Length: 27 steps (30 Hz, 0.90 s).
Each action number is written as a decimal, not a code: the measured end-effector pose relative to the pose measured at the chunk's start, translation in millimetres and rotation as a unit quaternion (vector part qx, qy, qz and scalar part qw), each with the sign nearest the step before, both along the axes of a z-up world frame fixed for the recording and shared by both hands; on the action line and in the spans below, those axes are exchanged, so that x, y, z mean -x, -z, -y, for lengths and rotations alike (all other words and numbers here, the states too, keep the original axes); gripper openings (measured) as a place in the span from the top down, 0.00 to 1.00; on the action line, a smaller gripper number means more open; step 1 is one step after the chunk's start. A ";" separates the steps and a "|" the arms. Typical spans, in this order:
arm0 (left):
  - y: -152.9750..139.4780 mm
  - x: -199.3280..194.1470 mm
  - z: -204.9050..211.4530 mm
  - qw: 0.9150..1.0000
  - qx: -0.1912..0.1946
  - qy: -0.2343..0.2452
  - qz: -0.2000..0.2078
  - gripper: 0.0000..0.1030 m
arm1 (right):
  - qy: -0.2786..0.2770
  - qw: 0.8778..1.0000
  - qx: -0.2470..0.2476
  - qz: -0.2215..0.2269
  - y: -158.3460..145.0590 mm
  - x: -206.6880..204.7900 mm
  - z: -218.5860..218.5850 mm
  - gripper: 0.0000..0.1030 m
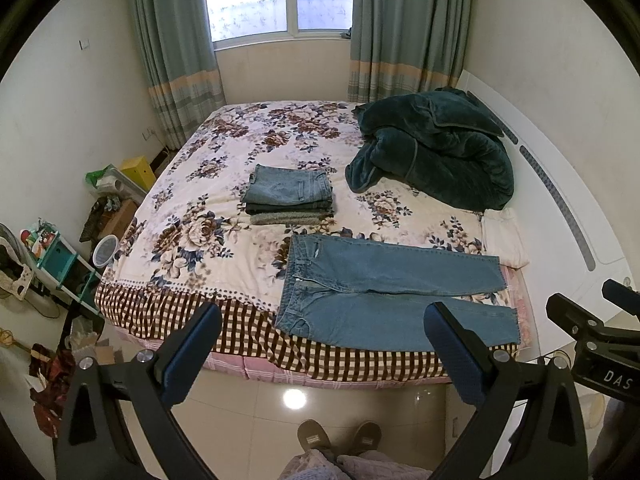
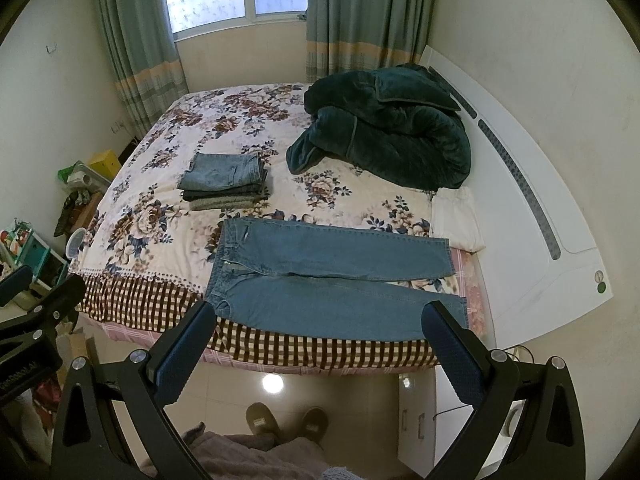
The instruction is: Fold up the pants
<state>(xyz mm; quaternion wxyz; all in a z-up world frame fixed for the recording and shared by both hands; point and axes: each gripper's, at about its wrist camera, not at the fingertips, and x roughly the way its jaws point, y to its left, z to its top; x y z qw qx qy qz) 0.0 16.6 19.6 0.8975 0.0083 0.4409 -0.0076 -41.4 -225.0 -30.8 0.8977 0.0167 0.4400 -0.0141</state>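
Lying flat and unfolded, the jeans (image 1: 384,300) occupy the near edge of the bed (image 1: 208,216), waistband to the left, both legs running right, spread side by side. No fold has been made in this pair; judged from the layout, every fold is still to be done. Beyond them, toward the far side, a stack of folded pants (image 1: 288,194) sits on the floral sheet, suggesting other pairs are finished. A dark green blanket (image 1: 432,148) is heaped at the far right. Left tool (image 1: 322,336) and right tool (image 2: 320,332) hang short of the bed over the floor, jaws spread wide, gripping nothing
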 end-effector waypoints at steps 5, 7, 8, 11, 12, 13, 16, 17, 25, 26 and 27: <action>-0.8 -9.5 0.9 1.000 0.007 0.005 0.000 0.00 | 0.012 1.000 -0.007 -0.008 7.8 -5.7 5.0 0.00; 5.9 -17.7 1.2 1.000 0.003 0.002 0.007 0.00 | 0.023 1.000 -0.009 -0.010 15.8 -9.1 6.3 0.00; 11.6 -25.0 0.0 1.000 0.004 0.002 0.007 0.00 | 0.030 0.999 -0.012 -0.011 21.7 -11.0 4.8 0.00; 24.6 -46.2 -7.9 1.000 0.006 -0.007 0.012 0.00 | 0.058 0.998 -0.021 -0.015 38.9 -26.0 11.2 0.00; 31.9 -58.7 -8.7 1.000 0.010 -0.008 0.010 0.00 | 0.070 0.997 -0.024 -0.016 46.0 -32.6 15.6 0.00; 37.1 -67.5 -11.7 1.000 0.010 -0.012 0.010 0.00 | 0.084 0.996 -0.027 -0.016 54.7 -41.1 21.9 0.00; 60.0 -102.5 -14.4 1.000 -0.001 -0.030 0.002 0.00 | 0.120 0.992 -0.037 -0.027 85.5 -71.1 45.2 0.00; 68.8 -114.2 -15.1 0.999 -0.006 -0.039 -0.003 0.00 | 0.129 0.991 -0.032 -0.033 96.6 -82.3 49.1 0.00; 174.4 -243.7 6.1 0.987 0.000 -0.101 -0.127 0.00 | 0.194 0.972 -0.059 -0.123 225.3 -214.7 154.1 0.00; 194.7 -265.0 12.0 0.983 0.001 -0.113 -0.147 0.00 | 0.198 0.969 -0.063 -0.132 244.9 -234.5 169.5 0.00; 208.8 -278.3 13.2 0.979 0.004 -0.123 -0.160 0.00 | 0.204 0.966 -0.066 -0.147 271.8 -260.7 189.4 0.00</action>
